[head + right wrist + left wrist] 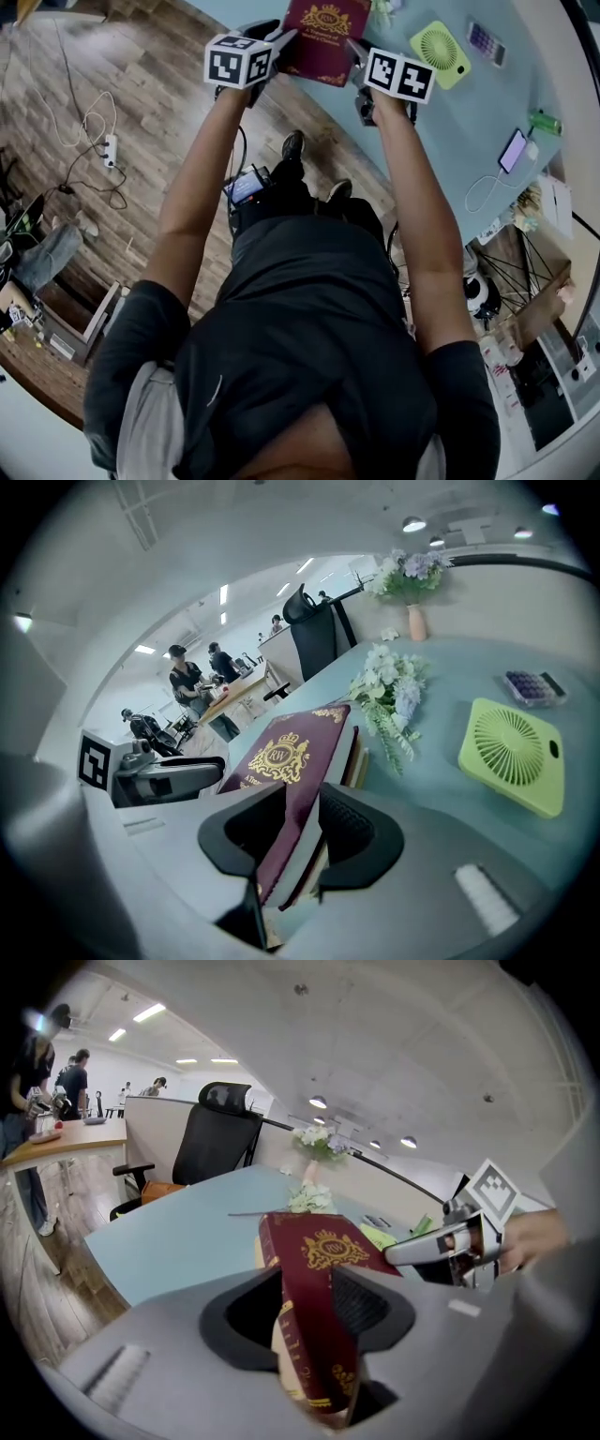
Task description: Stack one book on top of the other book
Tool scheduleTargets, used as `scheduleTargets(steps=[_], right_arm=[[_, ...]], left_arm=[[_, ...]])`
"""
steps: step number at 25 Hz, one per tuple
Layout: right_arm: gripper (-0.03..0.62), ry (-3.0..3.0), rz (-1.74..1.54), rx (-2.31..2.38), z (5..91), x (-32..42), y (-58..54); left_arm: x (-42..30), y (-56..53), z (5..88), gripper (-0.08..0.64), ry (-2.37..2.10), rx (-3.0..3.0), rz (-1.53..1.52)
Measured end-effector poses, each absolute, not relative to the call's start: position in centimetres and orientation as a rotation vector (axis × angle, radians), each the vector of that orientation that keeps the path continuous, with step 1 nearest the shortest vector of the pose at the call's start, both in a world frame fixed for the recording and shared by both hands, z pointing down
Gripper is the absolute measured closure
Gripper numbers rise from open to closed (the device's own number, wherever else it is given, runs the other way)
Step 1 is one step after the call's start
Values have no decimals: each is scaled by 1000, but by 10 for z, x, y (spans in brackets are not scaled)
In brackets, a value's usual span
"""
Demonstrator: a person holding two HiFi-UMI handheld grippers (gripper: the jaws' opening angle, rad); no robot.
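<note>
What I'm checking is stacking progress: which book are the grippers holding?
The maroon book with the gold crest; the left gripper and right gripper each clamp an edge. The other book shows only as a tan edge beneath it.

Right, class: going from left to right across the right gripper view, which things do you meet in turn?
left hand-held gripper → maroon book → white flower spray → green fan
</note>
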State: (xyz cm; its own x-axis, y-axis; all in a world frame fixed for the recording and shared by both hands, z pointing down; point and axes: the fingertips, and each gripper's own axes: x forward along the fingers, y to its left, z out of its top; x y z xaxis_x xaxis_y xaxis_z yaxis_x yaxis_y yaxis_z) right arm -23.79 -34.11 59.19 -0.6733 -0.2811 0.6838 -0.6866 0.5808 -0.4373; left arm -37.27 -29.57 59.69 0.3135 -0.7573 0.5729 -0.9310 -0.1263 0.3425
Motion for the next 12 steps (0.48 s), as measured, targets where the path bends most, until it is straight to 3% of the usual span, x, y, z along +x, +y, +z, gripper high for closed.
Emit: scheduleTargets(steps=[12], right_arm=[[502, -2579, 805, 689, 453, -214, -320]], left_arm=[[-362, -266, 487, 342, -1587, 2077, 304]])
